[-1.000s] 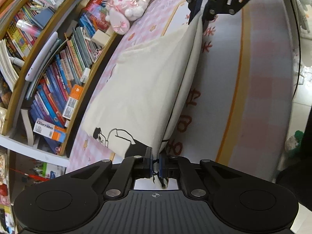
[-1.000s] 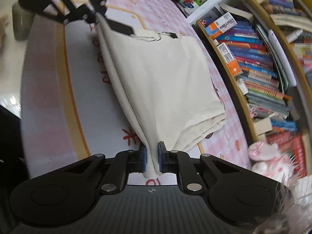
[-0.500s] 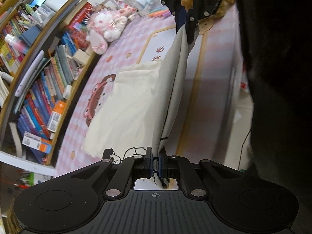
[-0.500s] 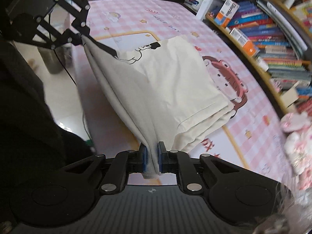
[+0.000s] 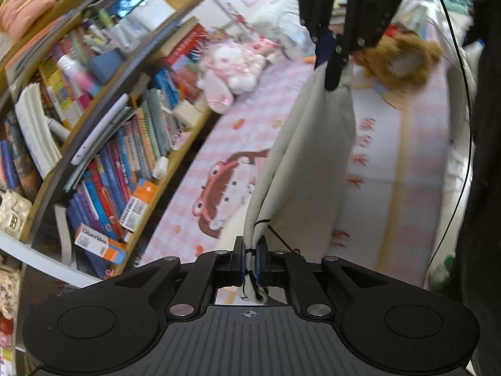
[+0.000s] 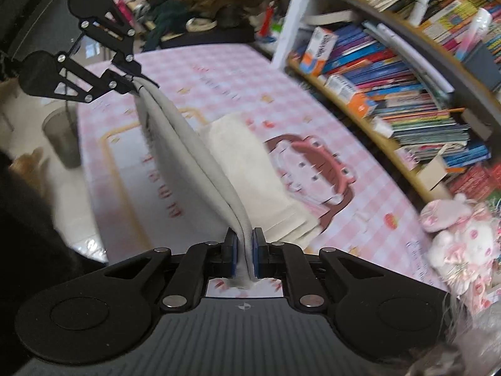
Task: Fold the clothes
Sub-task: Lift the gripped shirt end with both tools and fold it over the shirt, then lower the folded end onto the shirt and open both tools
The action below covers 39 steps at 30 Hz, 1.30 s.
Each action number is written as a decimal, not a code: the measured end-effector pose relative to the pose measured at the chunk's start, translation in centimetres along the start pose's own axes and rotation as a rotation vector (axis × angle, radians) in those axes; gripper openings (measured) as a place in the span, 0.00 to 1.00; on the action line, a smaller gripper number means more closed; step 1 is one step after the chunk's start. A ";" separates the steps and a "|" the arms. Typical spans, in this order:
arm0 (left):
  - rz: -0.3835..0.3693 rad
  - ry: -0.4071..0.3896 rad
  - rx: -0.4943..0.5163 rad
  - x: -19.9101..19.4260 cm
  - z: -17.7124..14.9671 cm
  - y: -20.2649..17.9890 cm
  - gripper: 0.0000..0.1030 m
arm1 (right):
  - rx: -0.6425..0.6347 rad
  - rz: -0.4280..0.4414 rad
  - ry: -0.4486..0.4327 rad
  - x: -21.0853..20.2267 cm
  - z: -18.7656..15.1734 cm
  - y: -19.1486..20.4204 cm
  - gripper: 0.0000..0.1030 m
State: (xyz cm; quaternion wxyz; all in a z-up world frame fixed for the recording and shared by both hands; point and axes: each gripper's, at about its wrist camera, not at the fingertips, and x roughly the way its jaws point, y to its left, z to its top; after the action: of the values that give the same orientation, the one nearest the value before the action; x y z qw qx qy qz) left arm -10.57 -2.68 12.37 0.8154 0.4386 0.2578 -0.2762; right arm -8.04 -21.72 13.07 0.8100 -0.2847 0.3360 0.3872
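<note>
A cream garment (image 5: 307, 156) with a black line drawing hangs stretched between my two grippers, lifted off the pink checked tabletop (image 5: 225, 144). My left gripper (image 5: 249, 261) is shut on one end of its folded edge. The right gripper (image 5: 332, 72) shows at the top of the left wrist view, clamping the far end. In the right wrist view my right gripper (image 6: 243, 255) is shut on the thick folded edge of the garment (image 6: 194, 163), and the left gripper (image 6: 131, 86) holds the other end at upper left. The lower part of the garment still trails on the table (image 6: 219, 94).
Curved bookshelves (image 5: 103, 144) packed with books line one side of the table. A pink-and-white plush toy (image 5: 231, 65) and a brown plush (image 5: 404, 59) sit at the far end. A grey bin (image 6: 61, 141) stands on the floor beyond the table edge. A dark-clothed person (image 5: 482, 156) fills the right edge.
Both grippers have risen and carried the garment's folded edge up with them. Most of the cloth has come off the table and now hangs as a taut sheet between them.
</note>
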 end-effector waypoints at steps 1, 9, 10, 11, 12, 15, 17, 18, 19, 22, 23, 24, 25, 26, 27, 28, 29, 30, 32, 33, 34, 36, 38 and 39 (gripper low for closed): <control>-0.005 -0.003 -0.014 0.5 0.0 0.5 0.07 | 0.010 -0.004 -0.004 0.3 0.3 -0.6 0.08; -0.054 0.010 -0.096 5.5 -0.2 4.6 0.07 | 0.033 -0.036 0.005 4.0 3.2 -4.8 0.08; -0.064 0.014 -0.104 6.2 -0.3 5.0 0.07 | 0.037 -0.037 0.011 4.6 3.5 -5.2 0.08; -0.073 0.019 -0.110 6.9 -0.5 5.4 0.07 | 0.042 -0.038 0.019 5.3 3.6 -5.8 0.08; -0.082 0.024 -0.116 7.6 -0.7 5.7 0.07 | 0.048 -0.036 0.027 6.1 3.7 -6.3 0.08; -0.109 0.040 -0.134 9.7 -1.1 6.7 0.08 | 0.062 -0.033 0.052 8.0 3.9 -7.4 0.08; -0.124 0.050 -0.143 10.9 -1.4 7.1 0.08 | 0.071 -0.030 0.068 9.3 3.9 -8.2 0.08; -0.131 0.054 -0.146 11.5 -1.6 7.3 0.08 | 0.078 -0.028 0.074 9.8 3.9 -8.4 0.08; -0.139 0.058 -0.151 12.0 -1.8 7.5 0.08 | 0.086 -0.026 0.079 10.2 3.9 -8.7 0.08; -0.162 0.069 -0.159 13.1 -2.2 7.8 0.09 | 0.109 -0.018 0.094 11.6 3.8 -9.4 0.08; -0.167 0.075 -0.160 13.5 -2.3 7.9 0.09 | 0.114 -0.015 0.099 12.0 3.8 -9.6 0.08; -0.172 0.080 -0.161 13.9 -2.4 8.0 0.12 | 0.122 -0.012 0.105 12.4 3.8 -9.8 0.08; -0.176 0.086 -0.163 14.3 -2.6 8.1 0.12 | 0.129 -0.009 0.112 13.0 3.7 -10.0 0.08; -0.179 0.092 -0.167 14.8 -2.7 8.3 0.13 | 0.134 -0.007 0.120 13.4 3.6 -10.1 0.08; -0.183 0.098 -0.173 15.2 -2.8 8.4 0.14 | 0.140 -0.005 0.128 13.9 3.6 -10.3 0.08; -0.174 0.103 -0.178 15.6 -2.9 8.5 0.20 | 0.147 -0.005 0.138 14.5 3.4 -10.4 0.08; -0.154 0.110 -0.182 16.0 -3.0 8.6 0.22 | 0.153 -0.005 0.147 15.0 3.3 -10.5 0.08; -0.126 0.120 -0.189 16.5 -3.3 8.7 0.28 | 0.160 -0.005 0.157 15.5 3.2 -10.6 0.08; -0.070 0.151 -0.211 17.4 -4.0 9.1 0.29 | 0.200 0.000 0.171 16.8 2.7 -11.2 0.09; -0.061 0.154 -0.246 17.6 -4.5 9.5 0.29 | 0.231 -0.006 0.162 17.2 2.4 -11.5 0.09; -0.057 0.154 -0.288 17.7 -5.2 9.9 0.29 | 0.262 -0.011 0.152 17.6 2.1 -11.7 0.11; -0.050 0.152 -0.372 17.8 -6.4 10.8 0.29 | 0.323 -0.023 0.133 18.4 1.6 -12.3 0.16; -0.038 0.126 -0.485 17.1 -7.8 11.5 0.29 | 0.416 -0.048 0.105 18.7 0.9 -13.1 0.19; -0.032 0.112 -0.543 16.7 -8.5 11.8 0.29 | 0.468 -0.065 0.089 18.7 0.5 -13.6 0.19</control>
State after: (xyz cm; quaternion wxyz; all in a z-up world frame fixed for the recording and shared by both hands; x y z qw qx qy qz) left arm 7.89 6.30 3.98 0.8833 0.2143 0.3737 -0.1851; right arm 12.10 -20.52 1.79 0.8504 -0.1165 0.4427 0.2595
